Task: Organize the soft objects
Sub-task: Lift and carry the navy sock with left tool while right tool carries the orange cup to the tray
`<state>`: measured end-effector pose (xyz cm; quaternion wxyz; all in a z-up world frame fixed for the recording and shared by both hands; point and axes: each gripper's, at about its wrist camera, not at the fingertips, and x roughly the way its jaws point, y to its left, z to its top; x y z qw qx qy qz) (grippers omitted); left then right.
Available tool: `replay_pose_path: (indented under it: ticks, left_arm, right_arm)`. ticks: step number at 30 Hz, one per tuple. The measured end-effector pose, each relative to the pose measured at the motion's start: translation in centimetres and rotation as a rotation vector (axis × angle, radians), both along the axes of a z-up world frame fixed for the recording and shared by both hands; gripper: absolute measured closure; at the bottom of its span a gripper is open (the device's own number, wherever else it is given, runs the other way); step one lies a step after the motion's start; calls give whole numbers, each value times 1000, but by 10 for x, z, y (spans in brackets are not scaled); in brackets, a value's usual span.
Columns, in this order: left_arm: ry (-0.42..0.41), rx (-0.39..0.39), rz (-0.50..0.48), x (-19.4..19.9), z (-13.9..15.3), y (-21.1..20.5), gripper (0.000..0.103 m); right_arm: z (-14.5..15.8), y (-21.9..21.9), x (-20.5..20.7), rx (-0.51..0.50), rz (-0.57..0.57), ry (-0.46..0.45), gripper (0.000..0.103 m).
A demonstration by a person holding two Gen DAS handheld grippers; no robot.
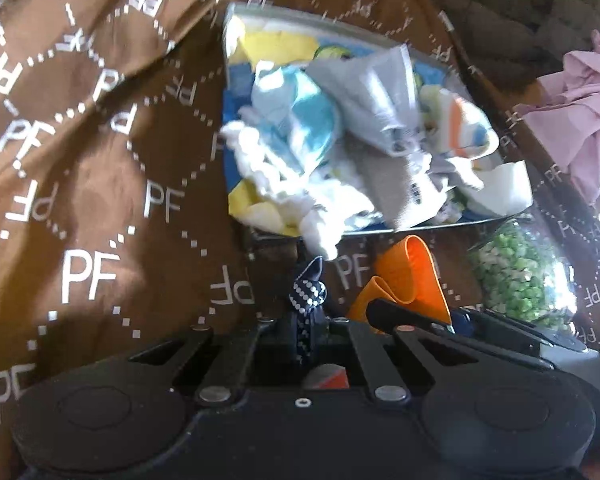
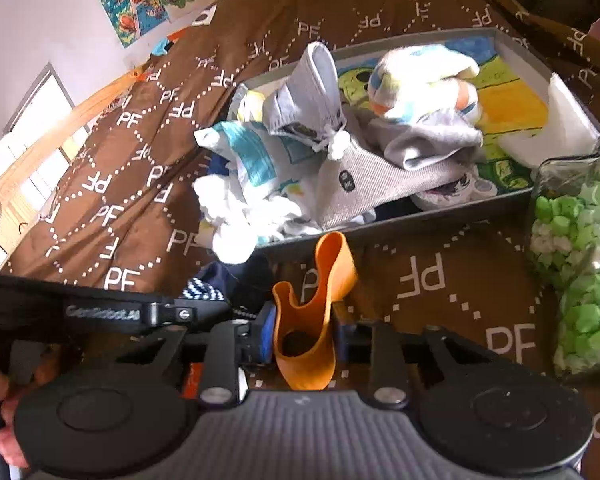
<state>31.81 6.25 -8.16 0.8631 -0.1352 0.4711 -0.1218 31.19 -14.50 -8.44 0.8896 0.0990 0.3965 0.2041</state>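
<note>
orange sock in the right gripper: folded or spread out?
Folded. In the right wrist view the orange sock is doubled into loops between the right gripper fingers, outside the grey box of socks.

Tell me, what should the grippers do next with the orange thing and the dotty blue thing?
Probably carry both forward over the box and let go. The right gripper pinches the orange piece, the left gripper pinches the navy dotted sock, and both sit just short of it.
</note>
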Motion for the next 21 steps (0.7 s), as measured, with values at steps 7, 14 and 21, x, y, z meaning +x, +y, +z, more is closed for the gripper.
replay_pose_path:
  ticks: [7, 14, 21]
  left_arm:
    - [-120, 40, -14, -25, 25, -8, 99]
    - [-281, -7, -29, -40, 64, -14, 98]
    - [-436, -68, 4, -22, 82, -25, 98]
  right_arm:
    - [19, -13, -11, 41, -30, -53, 76]
    - [51, -35, -19, 115, -73, -144, 76]
    - [77, -61, -1, 162, -150, -297, 76]
